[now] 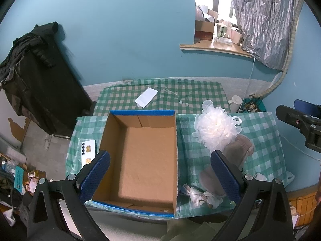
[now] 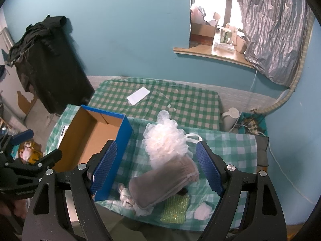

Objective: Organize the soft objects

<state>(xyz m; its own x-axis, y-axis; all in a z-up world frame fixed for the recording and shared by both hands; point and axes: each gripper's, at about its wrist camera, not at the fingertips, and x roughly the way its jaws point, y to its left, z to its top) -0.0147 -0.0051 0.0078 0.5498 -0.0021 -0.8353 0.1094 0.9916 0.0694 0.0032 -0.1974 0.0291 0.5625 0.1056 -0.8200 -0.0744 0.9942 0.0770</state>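
An open cardboard box [image 1: 144, 152] with blue outer walls sits on the green checked table; it also shows in the right wrist view [image 2: 90, 140] and is empty. To its right lie a white mesh bath pouf [image 2: 165, 139], a grey-brown knitted hat [image 2: 162, 182], a crumpled patterned cloth [image 2: 130, 198], a green sponge [image 2: 175, 208] and a white pad [image 2: 203, 210]. The pouf [image 1: 215, 129] and hat [image 1: 240, 146] show in the left wrist view. My left gripper [image 1: 160, 172] is open above the box. My right gripper [image 2: 158, 166] is open above the hat and pouf.
A white phone [image 1: 88, 152] lies left of the box. A white paper [image 1: 146, 96] lies on the far table. A white kettle [image 2: 230, 118] stands at the right, by cables. A black covered object [image 1: 40, 76] stands at the left wall.
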